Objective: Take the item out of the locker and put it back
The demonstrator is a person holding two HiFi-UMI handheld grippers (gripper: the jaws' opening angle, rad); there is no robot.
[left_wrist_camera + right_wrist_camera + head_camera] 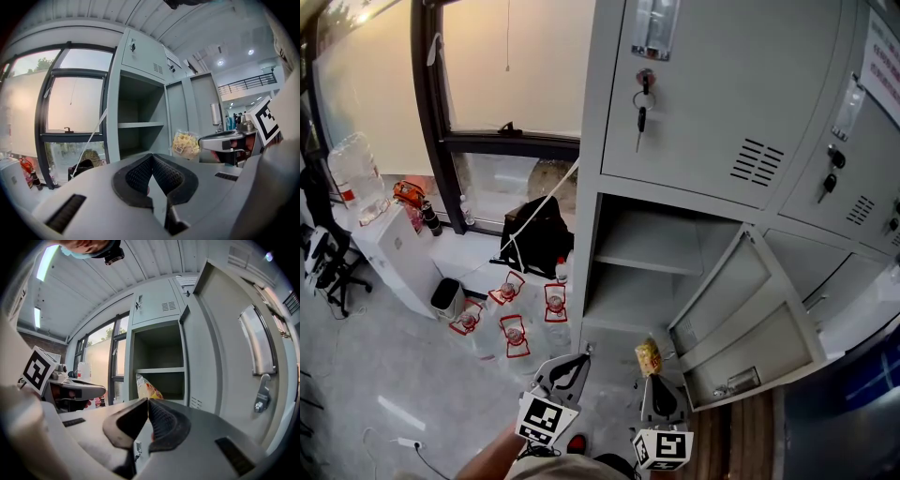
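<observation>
A yellow snack bag (648, 356) stands up from the tips of my right gripper (651, 377), which is shut on its lower edge. It is held in front of the open grey locker (598, 244), below the level of the inner shelf (647, 258). In the right gripper view the bag (147, 389) rises just past the closed jaws of that gripper (147, 401), with the empty compartment behind it. My left gripper (584, 352) hangs beside it on the left, shut and empty. From the left gripper view the bag (186, 144) is off to the right of that gripper (151, 156).
The locker door (750, 319) swings out to the right. Keys (643, 98) hang in the closed door above. On the floor at the left are several water bottles with red handles (511, 319), a black bag (539, 234), a small bin (445, 298) and a white cabinet (394, 253).
</observation>
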